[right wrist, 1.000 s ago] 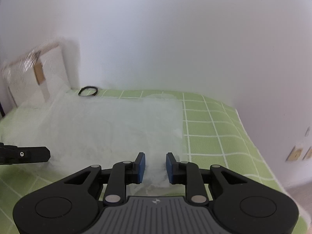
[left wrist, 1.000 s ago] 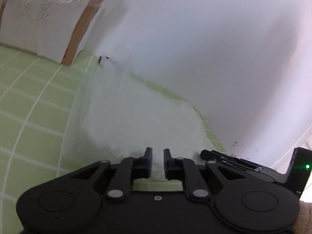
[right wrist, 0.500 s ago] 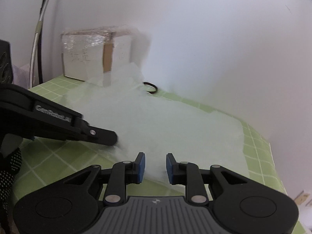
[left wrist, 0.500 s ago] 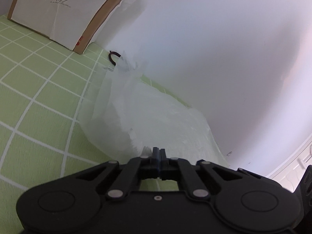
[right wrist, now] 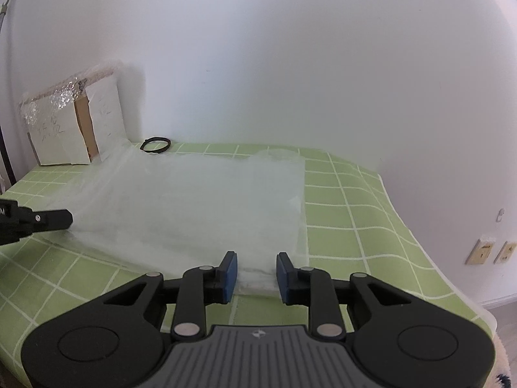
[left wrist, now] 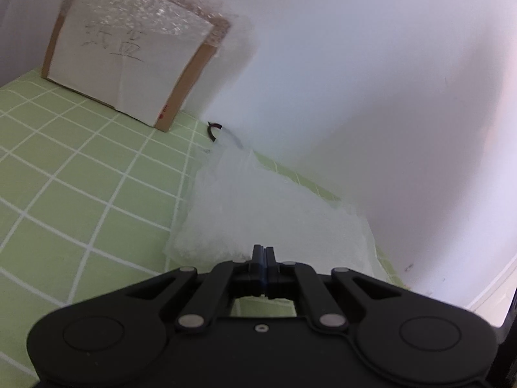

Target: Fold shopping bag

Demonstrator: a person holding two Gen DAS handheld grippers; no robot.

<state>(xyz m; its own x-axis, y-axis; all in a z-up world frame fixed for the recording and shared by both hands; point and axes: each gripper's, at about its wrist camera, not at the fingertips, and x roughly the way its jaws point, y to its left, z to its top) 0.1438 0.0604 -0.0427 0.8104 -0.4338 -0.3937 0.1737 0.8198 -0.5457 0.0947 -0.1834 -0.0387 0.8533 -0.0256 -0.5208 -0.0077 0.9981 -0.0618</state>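
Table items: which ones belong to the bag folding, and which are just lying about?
Part of the job:
- plastic bag, spread on the table
- left hand-held gripper, shut on the bag's edge
- right hand-held gripper, open at the bag's near edge

Lying about:
- cardboard box
- black ring
- wall sockets
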